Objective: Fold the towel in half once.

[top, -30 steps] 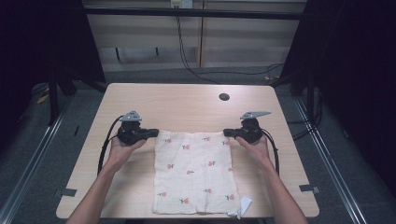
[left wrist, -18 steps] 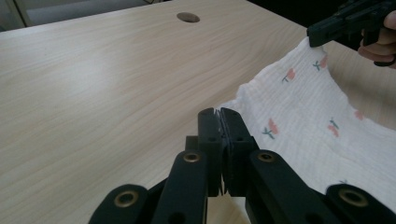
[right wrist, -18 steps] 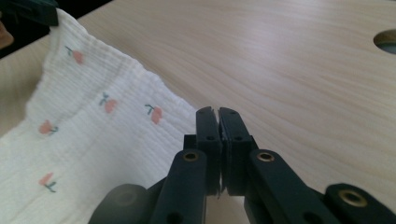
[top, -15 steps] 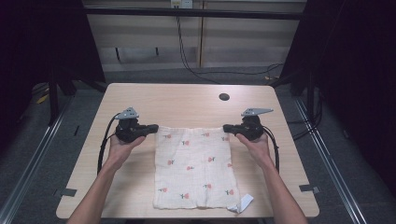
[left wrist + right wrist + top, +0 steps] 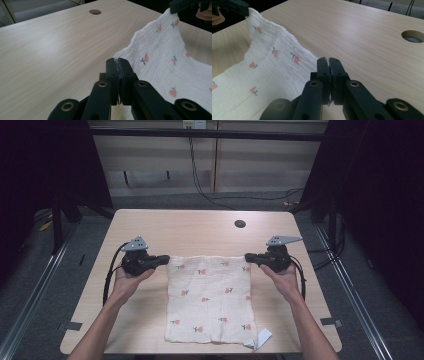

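With each far corner pinched, the left gripper and right gripper held the cloth taut between them, its near part resting on the table, probably for folding

right gripper clamped on cloth

Both forearms outstretched, left gripper and right gripper facing inward, fingers clamped tight.
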Demonstrator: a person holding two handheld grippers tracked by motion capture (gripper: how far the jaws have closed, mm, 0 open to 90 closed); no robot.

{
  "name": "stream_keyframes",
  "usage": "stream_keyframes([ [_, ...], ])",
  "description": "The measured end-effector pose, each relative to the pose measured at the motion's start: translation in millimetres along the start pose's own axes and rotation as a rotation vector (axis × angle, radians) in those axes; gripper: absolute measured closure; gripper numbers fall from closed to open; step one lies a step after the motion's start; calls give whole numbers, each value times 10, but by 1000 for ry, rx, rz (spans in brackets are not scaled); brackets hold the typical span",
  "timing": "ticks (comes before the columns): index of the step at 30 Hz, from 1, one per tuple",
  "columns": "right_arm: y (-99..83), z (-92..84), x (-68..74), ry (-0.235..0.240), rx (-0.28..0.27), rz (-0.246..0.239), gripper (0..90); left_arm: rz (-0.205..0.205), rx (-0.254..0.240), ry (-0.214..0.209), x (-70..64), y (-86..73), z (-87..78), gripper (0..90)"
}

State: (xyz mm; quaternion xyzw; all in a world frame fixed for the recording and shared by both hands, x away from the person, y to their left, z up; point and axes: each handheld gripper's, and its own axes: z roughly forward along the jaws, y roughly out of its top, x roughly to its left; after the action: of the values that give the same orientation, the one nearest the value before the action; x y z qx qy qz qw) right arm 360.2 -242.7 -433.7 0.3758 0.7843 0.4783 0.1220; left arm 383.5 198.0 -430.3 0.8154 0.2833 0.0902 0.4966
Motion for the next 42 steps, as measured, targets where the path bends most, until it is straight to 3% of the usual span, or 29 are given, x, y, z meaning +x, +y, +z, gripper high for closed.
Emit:
stream_keyframes([
  [6, 106, 34, -59, -2, -31, 15, 880, -15, -18, -13, 46, 35, 44, 883],
  [12, -12, -22, 25, 15, -13, 7, 879, -9, -12, -43, 12, -96, -22, 882],
  [18, -138, -111, 75, 17, -4, 10, 880, -28, -25, -59, -44, -163, -135, 882],
  [24, -120, -283, 204, 18, -40, -6, 879, -1, -48, -84, -160, -157, -252, 882],
  [27, -126, -329, 264, 25, -23, -18, 880, 5, -71, -92, -230, -182, -329, 882],
  [29, -172, -357, 296, 47, -20, -9, 880, 46, -44, -60, -289, -185, -388, 882],
  [31, -230, -382, 324, 71, -23, 4, 880, 53, -46, -73, -344, -204, -443, 883],
  [34, -251, -432, 395, 66, -12, -8, 880, 66, -28, -85, -413, -251, -476, 883],
  [42, -265, -601, 574, 66, 14, -32, 881, 62, -30, -110, -489, -322, -537, 883],
])
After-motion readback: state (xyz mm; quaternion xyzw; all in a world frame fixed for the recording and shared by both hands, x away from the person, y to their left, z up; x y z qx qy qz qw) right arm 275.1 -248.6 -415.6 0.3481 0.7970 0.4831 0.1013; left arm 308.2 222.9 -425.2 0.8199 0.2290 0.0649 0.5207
